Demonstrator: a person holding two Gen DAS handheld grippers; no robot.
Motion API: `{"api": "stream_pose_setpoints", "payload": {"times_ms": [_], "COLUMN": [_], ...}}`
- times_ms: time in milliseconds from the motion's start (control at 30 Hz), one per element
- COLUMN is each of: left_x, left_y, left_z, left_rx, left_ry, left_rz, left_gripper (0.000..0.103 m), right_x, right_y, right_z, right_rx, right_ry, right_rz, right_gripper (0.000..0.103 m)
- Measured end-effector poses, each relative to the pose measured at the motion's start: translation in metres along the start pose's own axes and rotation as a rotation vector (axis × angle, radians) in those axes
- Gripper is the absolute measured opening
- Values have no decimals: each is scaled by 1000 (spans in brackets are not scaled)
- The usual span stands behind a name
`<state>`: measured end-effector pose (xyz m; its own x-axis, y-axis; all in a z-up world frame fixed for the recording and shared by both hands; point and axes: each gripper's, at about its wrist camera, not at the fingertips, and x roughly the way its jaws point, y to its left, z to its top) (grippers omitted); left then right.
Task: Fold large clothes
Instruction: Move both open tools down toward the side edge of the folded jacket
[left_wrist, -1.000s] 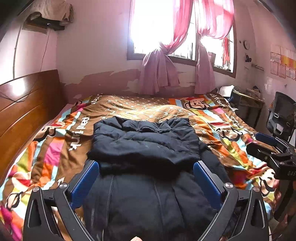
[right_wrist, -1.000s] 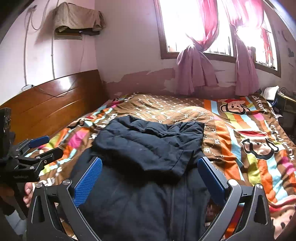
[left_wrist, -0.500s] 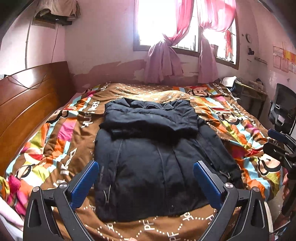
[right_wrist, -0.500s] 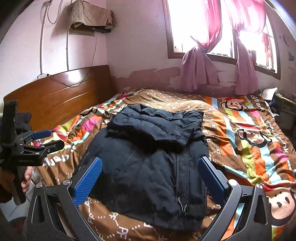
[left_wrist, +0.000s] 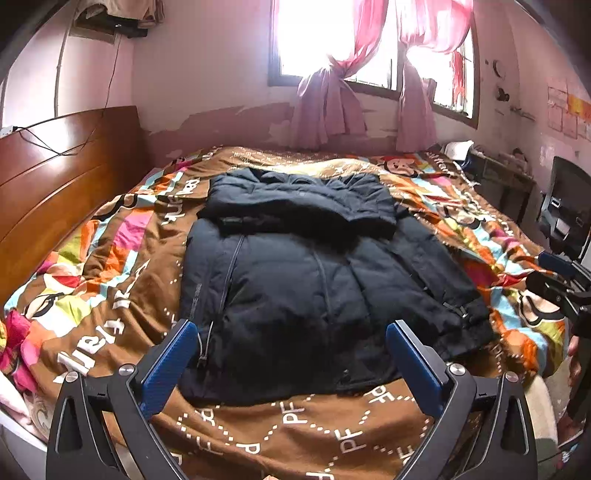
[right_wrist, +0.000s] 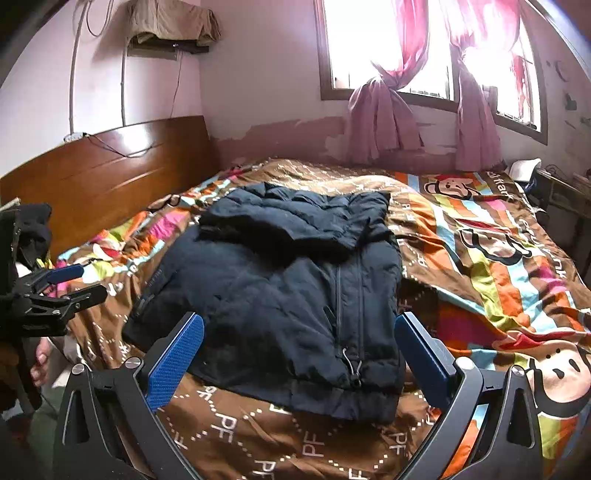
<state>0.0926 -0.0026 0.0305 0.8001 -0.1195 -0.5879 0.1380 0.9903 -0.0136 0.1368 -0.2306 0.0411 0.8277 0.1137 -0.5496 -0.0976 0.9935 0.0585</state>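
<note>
A dark navy puffer jacket (left_wrist: 314, 280) lies flat on the bed, its hood and sleeves folded over the chest; it also shows in the right wrist view (right_wrist: 288, 288). My left gripper (left_wrist: 291, 365) is open and empty, held back above the jacket's near hem. My right gripper (right_wrist: 299, 358) is open and empty, also above the near hem. Each gripper shows in the other's view, the right one (left_wrist: 557, 284) at the bed's right side, the left one (right_wrist: 62, 288) at its left side.
A colourful cartoon-print quilt (left_wrist: 110, 280) covers the bed. A wooden headboard (left_wrist: 55, 184) stands at the left. Pink curtains (left_wrist: 325, 103) hang at the far window. A black chair (left_wrist: 569, 214) and a cluttered desk (left_wrist: 498, 173) stand at the right.
Both grippers have pulled back and up from the jacket toward the bed's near edge, so the whole jacket and its hem now show. Both stayed open.
</note>
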Motion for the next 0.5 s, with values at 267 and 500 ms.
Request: {"api": "stream_pose_setpoints", "payload": {"times_ms": [267, 500], "left_x": [12, 36], "left_y": [4, 15], "left_z": [-16, -33], "left_rx": [46, 62], "left_ry": [18, 84], "left_rz": [29, 58], "left_gripper": [103, 103], "right_x": [19, 41], "right_y": [6, 14], "right_z": [-18, -36], "right_rx": [-29, -45], "right_ry": [49, 109], "right_rz": [-3, -19], "right_gripper": [101, 101]}}
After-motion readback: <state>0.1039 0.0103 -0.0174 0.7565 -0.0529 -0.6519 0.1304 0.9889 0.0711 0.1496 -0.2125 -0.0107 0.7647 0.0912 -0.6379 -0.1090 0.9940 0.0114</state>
